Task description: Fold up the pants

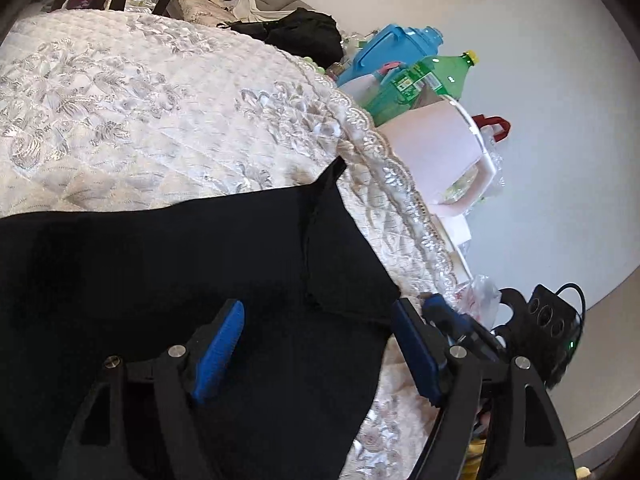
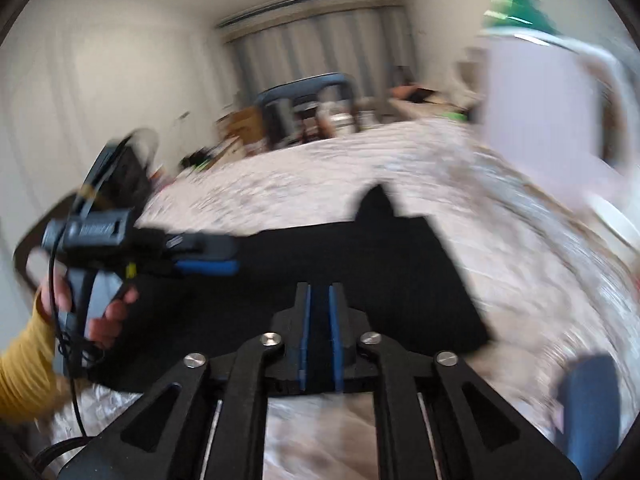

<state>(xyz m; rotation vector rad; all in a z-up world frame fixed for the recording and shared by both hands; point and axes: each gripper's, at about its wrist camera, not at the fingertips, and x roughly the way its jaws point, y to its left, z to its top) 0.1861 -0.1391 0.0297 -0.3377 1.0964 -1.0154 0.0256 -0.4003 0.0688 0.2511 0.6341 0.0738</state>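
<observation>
I am looking down over the black pants [image 1: 192, 264], which are lying flat on the white embroidered bedspread [image 1: 132, 120] close to its lace-trimmed edge. In the left wrist view the dark cloth is filling the lower left and running away to the left, so its long axis is lying roughly across my view, along the bed rather than toward the bottles. A vertical seam or fold line is showing near the right end, and one small corner of fabric is poking up past the top edge, pointing toward the far side of the bed.

My left gripper [image 1: 316, 344] is hanging over the right end of the pants with its blue-padded fingers [image 1: 218, 344] spread wide apart and nothing between them; one pad is over the black cloth, the other out past the cloth's edge over the bedspread. I cannot tell whether the pads are touching the fabric.

The right wrist view is blurred. My right gripper [image 2: 319, 328] is sitting over the near part of the pants [image 2: 360, 264] with its pads drawn close, a narrow gap between them; I cannot tell whether any cloth is pinched there. The left gripper [image 2: 200, 254] is showing at the left of that view, held in a hand [image 2: 100, 312] with a yellow sleeve.

Beyond the bed edge a blue container [image 1: 384, 52], a green bottle [image 1: 424, 80] and a pale pink jug [image 1: 436, 156] are standing.
</observation>
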